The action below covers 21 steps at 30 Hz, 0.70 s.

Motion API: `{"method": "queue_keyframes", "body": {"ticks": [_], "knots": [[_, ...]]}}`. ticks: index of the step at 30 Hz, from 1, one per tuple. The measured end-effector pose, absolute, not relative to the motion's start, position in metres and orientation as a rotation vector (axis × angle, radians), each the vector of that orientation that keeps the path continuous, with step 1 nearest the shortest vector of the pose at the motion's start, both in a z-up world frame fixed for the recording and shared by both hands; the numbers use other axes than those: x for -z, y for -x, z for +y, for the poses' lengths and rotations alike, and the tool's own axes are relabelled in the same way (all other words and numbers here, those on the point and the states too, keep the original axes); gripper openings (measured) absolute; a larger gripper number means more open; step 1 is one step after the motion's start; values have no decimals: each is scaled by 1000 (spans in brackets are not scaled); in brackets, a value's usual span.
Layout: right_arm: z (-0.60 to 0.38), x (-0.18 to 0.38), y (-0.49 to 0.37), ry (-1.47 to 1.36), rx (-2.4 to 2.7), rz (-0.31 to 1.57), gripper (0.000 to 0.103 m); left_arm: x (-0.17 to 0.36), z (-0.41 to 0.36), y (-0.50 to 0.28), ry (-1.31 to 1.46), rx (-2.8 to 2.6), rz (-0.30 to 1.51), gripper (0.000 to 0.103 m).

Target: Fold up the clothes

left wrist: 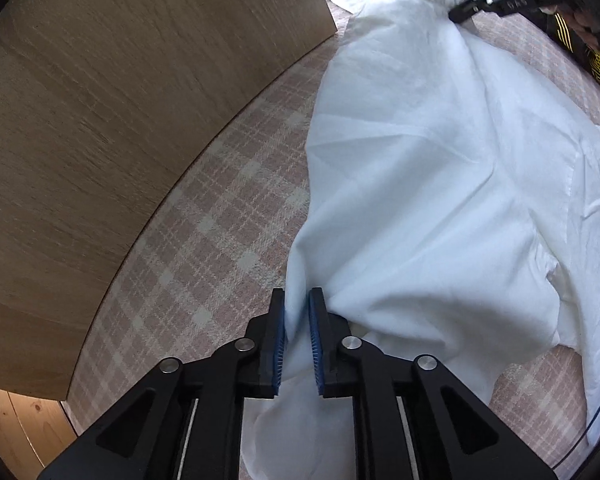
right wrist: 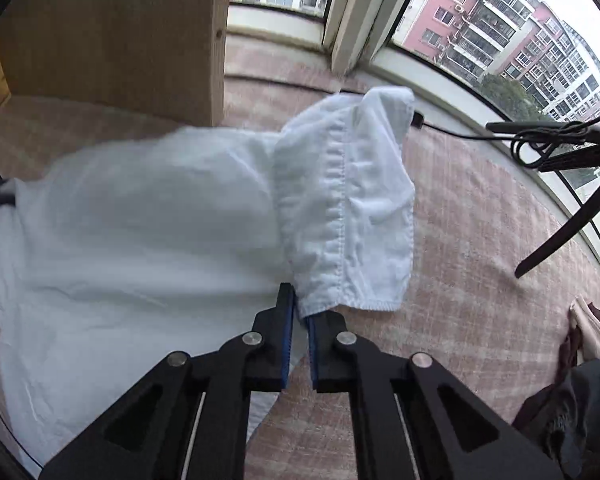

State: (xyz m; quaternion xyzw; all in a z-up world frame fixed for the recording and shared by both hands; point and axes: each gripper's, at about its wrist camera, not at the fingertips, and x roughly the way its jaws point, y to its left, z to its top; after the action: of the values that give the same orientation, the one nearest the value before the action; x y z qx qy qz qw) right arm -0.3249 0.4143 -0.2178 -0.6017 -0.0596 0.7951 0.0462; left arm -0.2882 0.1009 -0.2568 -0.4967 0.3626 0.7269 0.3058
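Now, in your left wrist view, your left gripper (left wrist: 297, 322) is clenched on a fold of the white garment (left wrist: 432, 168), cloth pinched between the blue pads (left wrist: 279, 344). From the jaws the garment stretches forward and to the right, its long axis running up toward the far right corner, where your right gripper (left wrist: 462, 12) holds the gathered waistband end. The cloth lies on a pink checked cover (left wrist: 204, 240); more of it spreads to the right of the jaws and a little bunches beneath them. To the left of the jaws stands a wooden panel (left wrist: 112, 100), well apart from the cloth.

In your right wrist view, your right gripper (right wrist: 300, 312) is clamped on the lower corner of the waistband (right wrist: 348, 200), whose stitched elastic line runs straight ahead of the jaws, away from you. The waistband flap rises just ahead and slightly right of the jaws, while the body of the garment extends left, its long axis crossing the view toward the left edge. It rests on the same pink cover (right wrist: 480, 280). Beyond the flap a black cable (right wrist: 452, 130) trails to the right, and the window (right wrist: 480, 20) lies farther ahead. A wooden panel (right wrist: 112, 40) stands ahead to the left.
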Motion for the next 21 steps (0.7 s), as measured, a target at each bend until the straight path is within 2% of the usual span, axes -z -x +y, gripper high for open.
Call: {"method": "queue_keyframes", "body": {"ticks": [5, 9, 12, 16, 18, 21], "knots": [[423, 157, 270, 1698, -2510, -39, 17, 227, 74, 281, 1286, -2015, 950, 21], [421, 96, 202, 1555, -2570, 47, 47, 194, 48, 253, 1250, -2097, 894, 24], [405, 66, 137, 1506, -2609, 90, 49, 174, 38, 228, 1215, -2108, 856, 27], [386, 57, 55, 1470, -2588, 123, 49, 158, 25, 192, 1199, -2087, 797, 30], [381, 61, 16, 1465, -2600, 210, 49, 157, 20, 166, 1198, -2075, 760, 30], [372, 98, -23, 1552, -2573, 352, 49, 156, 14, 118, 1248, -2056, 688, 31]]}}
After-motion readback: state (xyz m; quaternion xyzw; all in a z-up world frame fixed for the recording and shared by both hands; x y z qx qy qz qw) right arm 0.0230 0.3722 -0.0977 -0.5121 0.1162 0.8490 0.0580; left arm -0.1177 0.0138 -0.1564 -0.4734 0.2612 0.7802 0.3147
